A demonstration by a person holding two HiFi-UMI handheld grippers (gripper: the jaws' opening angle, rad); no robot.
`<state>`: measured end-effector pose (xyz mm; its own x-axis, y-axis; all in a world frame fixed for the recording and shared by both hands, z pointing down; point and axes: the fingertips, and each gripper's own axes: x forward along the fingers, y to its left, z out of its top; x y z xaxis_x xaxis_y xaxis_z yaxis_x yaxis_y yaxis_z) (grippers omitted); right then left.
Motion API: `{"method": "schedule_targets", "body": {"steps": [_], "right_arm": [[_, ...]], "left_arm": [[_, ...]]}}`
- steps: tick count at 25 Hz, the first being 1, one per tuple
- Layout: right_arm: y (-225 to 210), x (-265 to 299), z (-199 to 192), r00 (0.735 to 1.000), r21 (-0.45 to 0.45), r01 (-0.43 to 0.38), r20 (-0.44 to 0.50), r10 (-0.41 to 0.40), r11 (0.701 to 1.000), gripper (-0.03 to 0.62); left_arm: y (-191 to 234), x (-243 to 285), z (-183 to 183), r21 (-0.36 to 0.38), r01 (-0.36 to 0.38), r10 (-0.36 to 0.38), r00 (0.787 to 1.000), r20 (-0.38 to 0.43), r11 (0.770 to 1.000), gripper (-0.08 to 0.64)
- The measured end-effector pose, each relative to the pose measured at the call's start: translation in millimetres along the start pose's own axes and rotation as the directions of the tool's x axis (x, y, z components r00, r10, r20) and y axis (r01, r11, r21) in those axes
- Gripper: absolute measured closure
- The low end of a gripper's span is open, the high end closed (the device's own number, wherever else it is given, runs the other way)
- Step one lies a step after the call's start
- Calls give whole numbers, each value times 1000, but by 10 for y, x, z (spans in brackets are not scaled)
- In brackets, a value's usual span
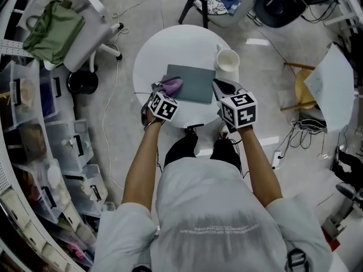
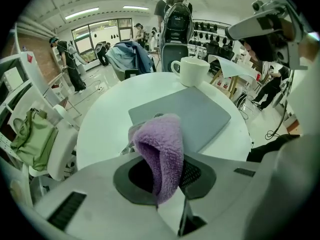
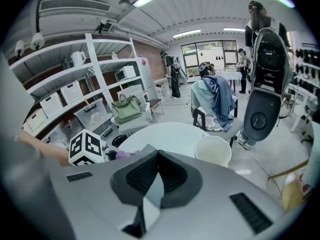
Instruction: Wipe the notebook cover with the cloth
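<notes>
A grey notebook [image 1: 193,83] lies flat on the round white table [image 1: 164,47]. My left gripper [image 1: 165,90] is shut on a purple cloth [image 1: 172,85], which hangs at the notebook's left edge. In the left gripper view the cloth [image 2: 161,151] droops between the jaws, with the notebook [image 2: 186,115] just beyond it. My right gripper [image 1: 222,88] is shut with nothing in it, at the notebook's right edge near the mug. In the right gripper view its jaws [image 3: 156,176] meet, and a sliver of the notebook [image 3: 147,148] shows past them.
A white mug [image 1: 227,60] stands on the table at the notebook's far right corner. An office chair with a green bag [image 1: 54,30] is left of the table. Another chair [image 1: 218,1] with clothes stands behind it. Storage bins [image 1: 34,146] line the left.
</notes>
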<state>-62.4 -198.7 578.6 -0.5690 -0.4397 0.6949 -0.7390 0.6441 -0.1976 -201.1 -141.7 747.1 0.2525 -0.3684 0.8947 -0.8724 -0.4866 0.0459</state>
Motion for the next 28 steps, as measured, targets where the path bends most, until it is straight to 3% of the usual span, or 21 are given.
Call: {"method": "schedule_targets", "body": {"steps": [7, 14, 19, 22, 25, 26, 28], "right_arm": [[39, -99, -46, 1000, -40, -7, -8, 6, 999, 578], [195, -115, -58, 997, -118, -81, 6, 82, 990, 578], [229, -112, -105, 995, -125, -101, 9, 103, 987, 578], [232, -138, -114, 993, -103, -115, 24, 118, 988, 578], [183, -181, -96, 993, -74, -106, 50, 110, 992, 578], [161, -193, -86, 992, -66, -104, 58, 108, 992, 578], [120, -210, -62, 992, -54, -104, 72, 108, 993, 578]], "left_arm": [[-112, -53, -144, 1, 5, -5, 1000, -17, 1000, 486], [-338, -98, -326, -51, 89, -91, 995, -40, 995, 488], [-458, -101, -483, -83, 106, -109, 993, -34, 991, 488], [-404, -228, -417, -193, 140, -131, 990, 59, 971, 487], [-299, -420, -207, -348, 197, -127, 969, 213, 917, 488], [-247, -471, -129, -356, 190, -108, 965, 237, 915, 488], [-144, -544, 57, -317, 158, -76, 963, 258, 935, 486]]}}
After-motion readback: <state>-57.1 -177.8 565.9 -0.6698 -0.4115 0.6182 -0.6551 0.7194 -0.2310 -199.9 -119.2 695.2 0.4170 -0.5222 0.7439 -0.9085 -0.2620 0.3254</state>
